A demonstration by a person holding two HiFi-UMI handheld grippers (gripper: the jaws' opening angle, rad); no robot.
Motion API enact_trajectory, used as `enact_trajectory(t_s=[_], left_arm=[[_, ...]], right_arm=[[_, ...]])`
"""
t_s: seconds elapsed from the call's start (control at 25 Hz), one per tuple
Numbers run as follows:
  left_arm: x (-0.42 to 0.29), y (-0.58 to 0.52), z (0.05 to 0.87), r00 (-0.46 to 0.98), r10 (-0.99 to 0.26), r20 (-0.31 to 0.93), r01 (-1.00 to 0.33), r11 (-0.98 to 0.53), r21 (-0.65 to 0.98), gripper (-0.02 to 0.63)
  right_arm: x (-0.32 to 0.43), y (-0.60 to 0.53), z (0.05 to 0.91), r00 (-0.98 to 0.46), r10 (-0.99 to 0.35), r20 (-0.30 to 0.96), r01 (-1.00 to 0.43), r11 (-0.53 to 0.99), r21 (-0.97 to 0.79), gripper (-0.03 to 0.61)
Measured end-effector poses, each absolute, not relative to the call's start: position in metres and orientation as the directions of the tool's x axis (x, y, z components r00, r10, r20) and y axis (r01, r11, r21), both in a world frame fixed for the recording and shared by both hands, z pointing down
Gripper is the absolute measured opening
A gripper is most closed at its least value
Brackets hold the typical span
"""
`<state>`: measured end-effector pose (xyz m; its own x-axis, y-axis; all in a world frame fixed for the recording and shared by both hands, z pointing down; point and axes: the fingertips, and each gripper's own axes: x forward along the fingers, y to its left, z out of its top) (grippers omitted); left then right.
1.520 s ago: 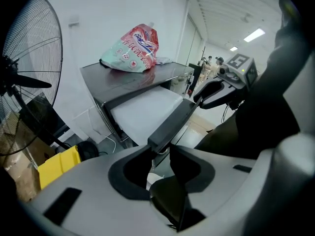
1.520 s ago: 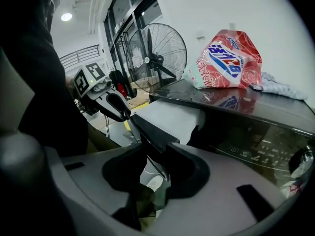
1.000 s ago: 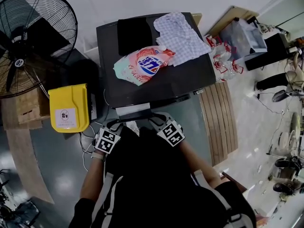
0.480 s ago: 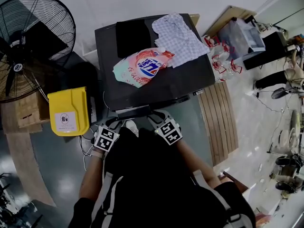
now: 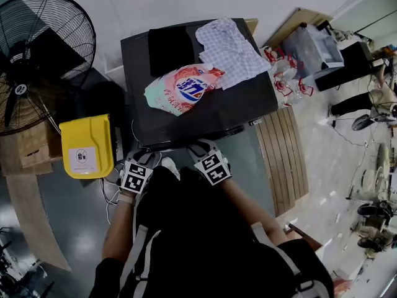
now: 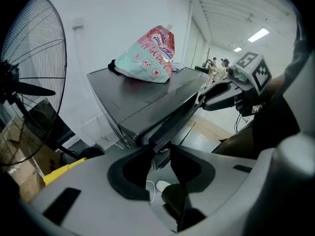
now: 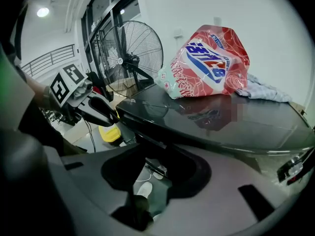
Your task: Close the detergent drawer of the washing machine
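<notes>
— Where's the detergent drawer (image 6: 177, 117)?
— Along the washing machine's (image 5: 242, 107) front edge, left of its middle, sitting nearly flush with the front
— And the claws?
— Both are at that edge. The left gripper (image 6: 160, 149) is released, jaws opening, tips straddling the drawer's dark front strip. The right gripper (image 7: 156, 159) is released too and opening, with only floor between its jaws. A detergent pouch (image 5: 180, 89) lies on the top

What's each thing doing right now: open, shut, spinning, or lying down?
Detergent drawer, pushed in, looks closed.
Fan, blades still.
Detergent pouch, lying on its side.
Checked shirt, crumpled.
Yellow box, lid shut.
Left gripper, jaws opening, nothing held between.
Right gripper, jaws opening, nothing held between.
</notes>
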<state>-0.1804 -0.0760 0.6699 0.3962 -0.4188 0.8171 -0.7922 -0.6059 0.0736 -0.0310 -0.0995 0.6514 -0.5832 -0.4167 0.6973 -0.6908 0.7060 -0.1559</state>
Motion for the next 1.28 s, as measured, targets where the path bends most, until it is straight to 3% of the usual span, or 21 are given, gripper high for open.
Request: enact_trajectory(t_s=[0.44,0.72,0.96,1.28], left_arm=[[-0.185,-0.081,0.667,0.323,-0.504,0.801,-0.891,-0.448,0.077,0.144],[-0.188,-0.076,0.661,0.236,-0.561,0.793,-0.952,-0.298,0.073,0.144],[-0.180,-0.059,0.669,0.233,-0.549,0.802,-0.964,-0.240,0.116,0.126],[-0.151,-0.052,0.674,0.297,-0.528,0.796,-0.937,-0.323,0.136,0.017]], right_arm=[[-0.026,-0.105,0.653,-0.587,-0.406,0.700,-0.738,0.624,-0.257,0.175],[-0.016,-0.100,0.649,-0.567,-0.392,0.725,-0.735,0.638,-0.230,0.173],[-0.015,-0.076,0.657,-0.592,-0.339,0.731,-0.707,0.655,-0.268,0.115],[-0.032,-0.069,0.650,-0.673,-0.295,0.679,-0.633,0.704,-0.322,0.037]])
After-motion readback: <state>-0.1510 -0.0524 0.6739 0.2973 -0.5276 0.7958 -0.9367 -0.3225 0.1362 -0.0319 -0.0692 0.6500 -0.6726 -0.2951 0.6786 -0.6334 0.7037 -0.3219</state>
